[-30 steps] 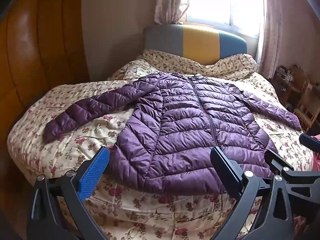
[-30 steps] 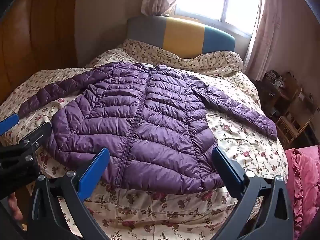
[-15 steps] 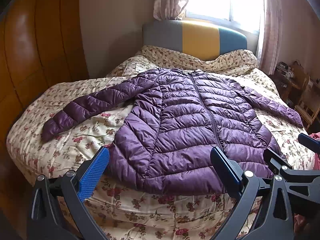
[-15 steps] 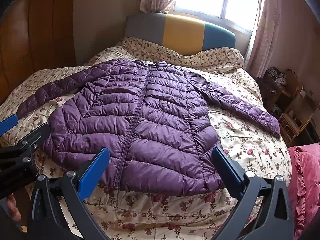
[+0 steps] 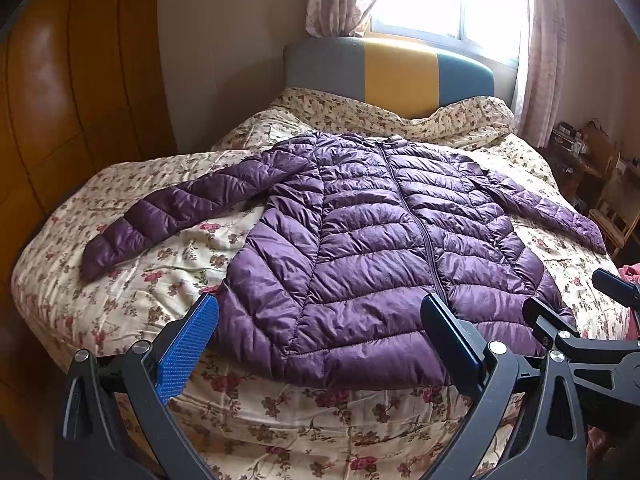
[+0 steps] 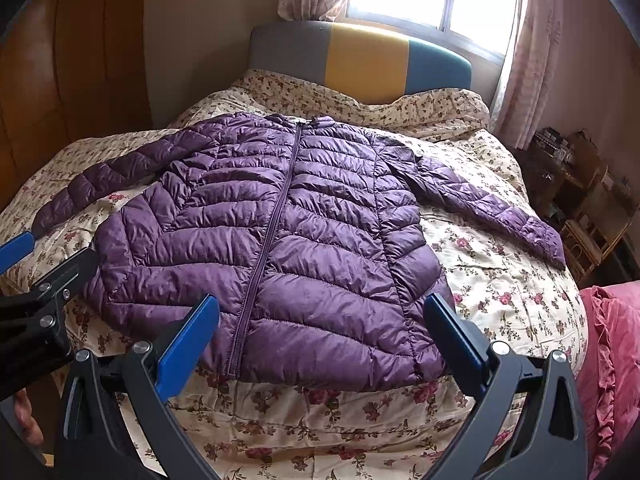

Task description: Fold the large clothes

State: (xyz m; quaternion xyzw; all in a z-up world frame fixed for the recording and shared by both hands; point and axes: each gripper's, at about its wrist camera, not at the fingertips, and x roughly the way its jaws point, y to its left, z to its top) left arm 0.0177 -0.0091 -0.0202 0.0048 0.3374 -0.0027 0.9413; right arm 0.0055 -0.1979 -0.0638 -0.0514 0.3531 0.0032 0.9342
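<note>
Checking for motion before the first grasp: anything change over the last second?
Both views drift slightly: the purple jacket sits a little lower in frame, so the cameras tipped up or backed off a bit. Nothing grasped. Left gripper and right gripper stay open; jacket stays spread flat on the bed.

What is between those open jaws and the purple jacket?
Only flowered bedspread: in both wrist views a bare strip of it separates the right gripper and left gripper from the jacket hem.

Daylight glares through the window (image 5: 448, 0), blown white; fisheye bends the dark edges.
</note>
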